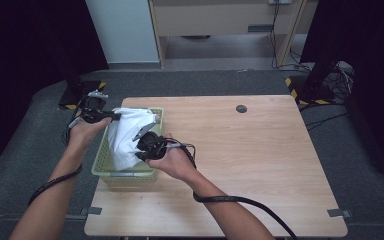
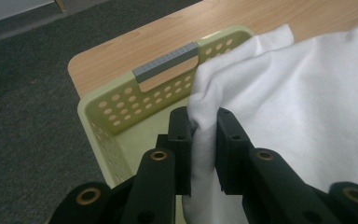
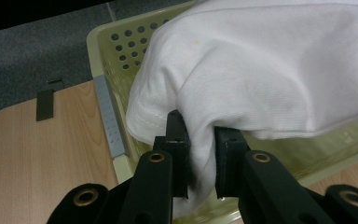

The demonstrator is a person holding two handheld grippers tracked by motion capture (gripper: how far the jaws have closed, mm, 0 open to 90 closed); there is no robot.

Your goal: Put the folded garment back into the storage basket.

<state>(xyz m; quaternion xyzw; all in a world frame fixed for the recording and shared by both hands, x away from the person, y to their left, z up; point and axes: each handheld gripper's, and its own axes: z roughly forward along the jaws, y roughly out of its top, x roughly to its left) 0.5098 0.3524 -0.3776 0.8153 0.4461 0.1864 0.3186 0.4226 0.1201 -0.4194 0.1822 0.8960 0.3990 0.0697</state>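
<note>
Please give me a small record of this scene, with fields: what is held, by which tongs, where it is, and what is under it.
held thing: white cloth
left tongs: shut on a fold of the cloth
right tongs: shut on another fold of it
cloth's place: bunched over the pale green basket, partly inside
basket: perforated walls, grey handle strip, at the left edge of the wooden table

Left gripper (image 1: 114, 116) jaws clamped shut; right gripper (image 1: 141, 142) jaws clamped shut; forearms converging.

Left gripper (image 2: 204, 149) jaws clamped on white cloth (image 2: 284, 112) fold, above pale green perforated basket (image 2: 121, 105) on wooden table (image 2: 121, 51).
</note>
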